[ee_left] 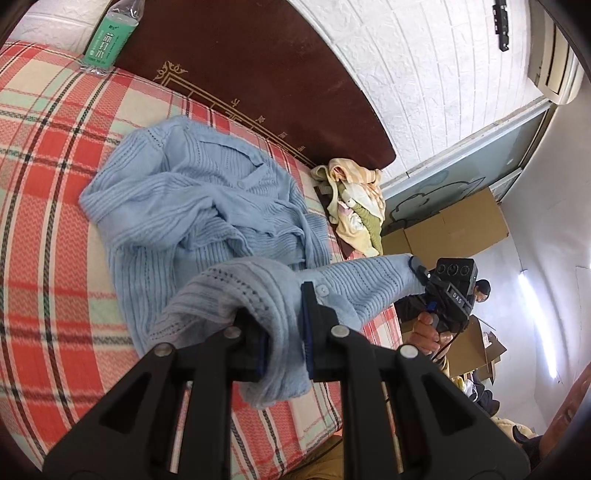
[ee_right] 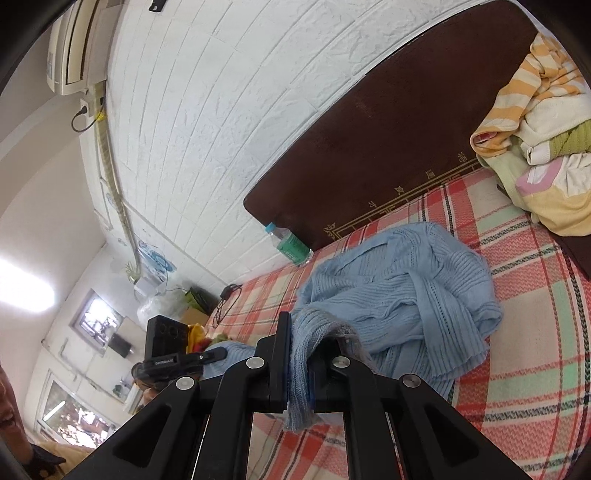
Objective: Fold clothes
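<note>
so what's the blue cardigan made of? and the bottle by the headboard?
Cardigan: soft knit, likely cotton or acrylic yarn, matte; ribbing and eyelet rows show. Bottle: clear glossy plastic, by its see-through wall, with a green printed label.

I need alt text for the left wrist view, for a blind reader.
The left hand-held gripper is shut on a fold of a light blue knit cardigan crumpled on a red plaid bedsheet. The right hand-held gripper pinches another edge.
</note>
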Available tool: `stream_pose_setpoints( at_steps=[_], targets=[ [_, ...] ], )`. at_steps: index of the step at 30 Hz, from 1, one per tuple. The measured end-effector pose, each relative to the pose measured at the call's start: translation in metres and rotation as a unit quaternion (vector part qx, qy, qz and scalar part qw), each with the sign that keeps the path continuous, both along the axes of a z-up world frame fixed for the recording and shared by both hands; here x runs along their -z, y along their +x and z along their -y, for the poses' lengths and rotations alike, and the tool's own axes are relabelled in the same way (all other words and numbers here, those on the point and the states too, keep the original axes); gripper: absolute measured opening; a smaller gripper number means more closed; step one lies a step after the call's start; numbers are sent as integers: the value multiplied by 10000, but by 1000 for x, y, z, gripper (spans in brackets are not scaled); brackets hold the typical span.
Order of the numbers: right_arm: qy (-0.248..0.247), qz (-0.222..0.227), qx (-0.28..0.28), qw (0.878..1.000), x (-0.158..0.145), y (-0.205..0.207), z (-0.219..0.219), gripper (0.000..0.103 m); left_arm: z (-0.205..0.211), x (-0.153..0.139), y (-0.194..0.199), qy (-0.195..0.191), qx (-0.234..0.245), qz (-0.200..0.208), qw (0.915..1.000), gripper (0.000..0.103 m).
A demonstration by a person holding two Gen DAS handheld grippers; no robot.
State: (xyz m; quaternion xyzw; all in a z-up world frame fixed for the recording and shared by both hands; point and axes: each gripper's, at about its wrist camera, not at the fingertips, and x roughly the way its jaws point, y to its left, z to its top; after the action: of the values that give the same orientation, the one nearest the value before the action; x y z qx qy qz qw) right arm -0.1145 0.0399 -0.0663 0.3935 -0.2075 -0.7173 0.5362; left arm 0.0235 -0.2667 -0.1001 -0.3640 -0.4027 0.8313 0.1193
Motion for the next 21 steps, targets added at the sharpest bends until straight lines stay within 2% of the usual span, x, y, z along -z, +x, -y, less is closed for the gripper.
stream_pose_setpoints(
  at_steps=[11, 21],
  targets=[
    [192, 255, 125, 9994, 12, -48, 25, 7, 28, -8, -44, -32, -126, 173, 9998, 16],
    [182, 773, 254, 9965, 34, -87, 40, 8, 42, 1, -74, -62, -256, 506, 9984, 16]
  ],
)
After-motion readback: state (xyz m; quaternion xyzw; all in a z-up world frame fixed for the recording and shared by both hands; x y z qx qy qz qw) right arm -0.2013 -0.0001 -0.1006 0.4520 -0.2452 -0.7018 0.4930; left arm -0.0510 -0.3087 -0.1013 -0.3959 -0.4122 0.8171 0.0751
